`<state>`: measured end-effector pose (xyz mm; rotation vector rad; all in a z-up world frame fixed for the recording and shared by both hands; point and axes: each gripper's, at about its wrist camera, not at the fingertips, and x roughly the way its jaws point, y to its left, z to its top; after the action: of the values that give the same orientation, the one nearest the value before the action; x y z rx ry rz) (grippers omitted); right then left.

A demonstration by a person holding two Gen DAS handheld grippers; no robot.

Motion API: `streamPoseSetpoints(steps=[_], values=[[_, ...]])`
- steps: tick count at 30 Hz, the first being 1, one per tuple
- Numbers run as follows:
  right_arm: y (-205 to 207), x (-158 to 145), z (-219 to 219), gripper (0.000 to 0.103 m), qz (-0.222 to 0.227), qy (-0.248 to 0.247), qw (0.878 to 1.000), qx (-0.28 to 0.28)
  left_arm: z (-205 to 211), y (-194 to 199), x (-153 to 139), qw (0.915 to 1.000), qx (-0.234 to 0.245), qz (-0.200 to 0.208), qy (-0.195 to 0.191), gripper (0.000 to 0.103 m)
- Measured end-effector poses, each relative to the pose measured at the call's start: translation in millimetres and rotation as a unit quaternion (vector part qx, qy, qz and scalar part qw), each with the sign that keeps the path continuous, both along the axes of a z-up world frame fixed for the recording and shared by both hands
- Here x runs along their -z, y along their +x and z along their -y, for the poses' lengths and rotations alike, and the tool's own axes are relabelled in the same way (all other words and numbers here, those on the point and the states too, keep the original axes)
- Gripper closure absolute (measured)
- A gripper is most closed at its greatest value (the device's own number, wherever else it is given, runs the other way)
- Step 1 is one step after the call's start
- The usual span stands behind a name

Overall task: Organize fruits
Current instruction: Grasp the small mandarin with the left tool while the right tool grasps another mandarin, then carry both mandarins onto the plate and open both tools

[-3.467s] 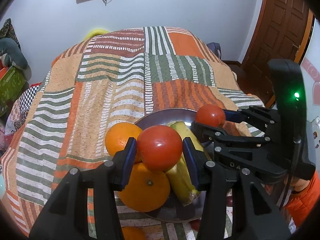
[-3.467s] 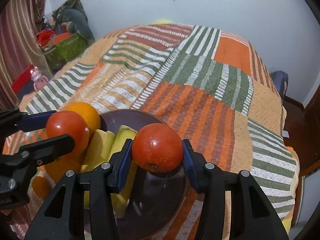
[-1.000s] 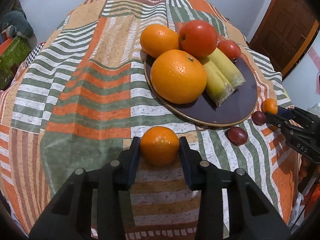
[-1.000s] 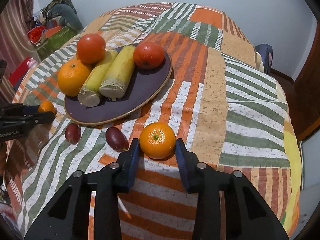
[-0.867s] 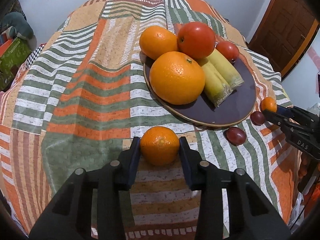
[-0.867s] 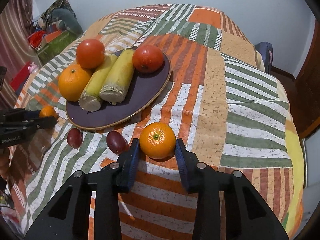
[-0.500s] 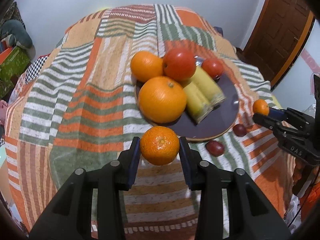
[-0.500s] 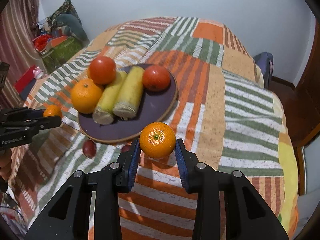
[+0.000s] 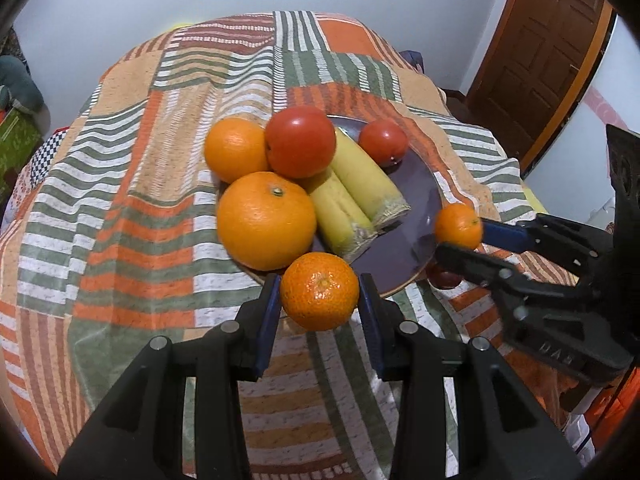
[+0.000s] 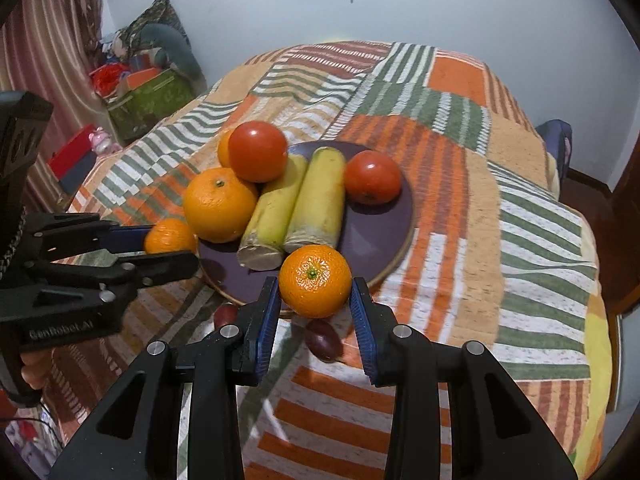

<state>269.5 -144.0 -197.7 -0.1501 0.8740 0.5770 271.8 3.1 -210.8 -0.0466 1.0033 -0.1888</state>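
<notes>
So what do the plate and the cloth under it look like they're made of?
The plate looks glazed ceramic or coated metal: a smooth, dark purple, slightly shiny face with a thin tan rim; the frames leave that open. The cloth looks like a woven or quilted cotton bedspread: matte, speckled texture, printed patchwork stripes, soft folds draping over the edges.

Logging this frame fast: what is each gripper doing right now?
Left gripper: closed on a mandarin, held near the plate edge.
Right gripper: closed on another mandarin, also by the plate.
</notes>
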Motion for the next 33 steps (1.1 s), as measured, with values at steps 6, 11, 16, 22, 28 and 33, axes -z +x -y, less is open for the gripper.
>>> streamPoseSetpoints(steps=[6, 11, 16, 22, 28, 33], values=[[5.2, 9.3, -8.2, 0.071, -0.013, -0.002, 1.000, -0.010, 5.9, 7.0, 9.2, 0.9999, 0.007, -0.008, -0.002, 0.065], [8.1, 12.3, -9.8, 0.070, -0.015, 0.002, 1.000, -0.012, 6.8, 12.4, 15.9, 0.9999, 0.004, -0.014, -0.004, 0.065], [9.4, 14.6, -11.9, 0.070, -0.017, 0.004, 1.000, -0.014, 3.7, 14.5, 20.8, 0.9998, -0.002, -0.019, -0.009, 0.065], [8.3, 15.1, -12.1, 0.070, -0.012, 0.002, 1.000, -0.013, 3.9, 14.7, 21.1, 0.9998, -0.006, -0.019, -0.003, 0.062], [8.9, 12.6, -10.9, 0.070, -0.018, 0.000, 1.000, -0.013, -1.8, 13.4, 21.5, 0.9994, -0.021, -0.027, -0.005, 0.051], [7.1, 7.7, -2.9, 0.059, -0.016, 0.007, 1.000, -0.001, -2.6, 5.5, 12.6, 0.9996, -0.024, -0.015, 0.002, 0.045]])
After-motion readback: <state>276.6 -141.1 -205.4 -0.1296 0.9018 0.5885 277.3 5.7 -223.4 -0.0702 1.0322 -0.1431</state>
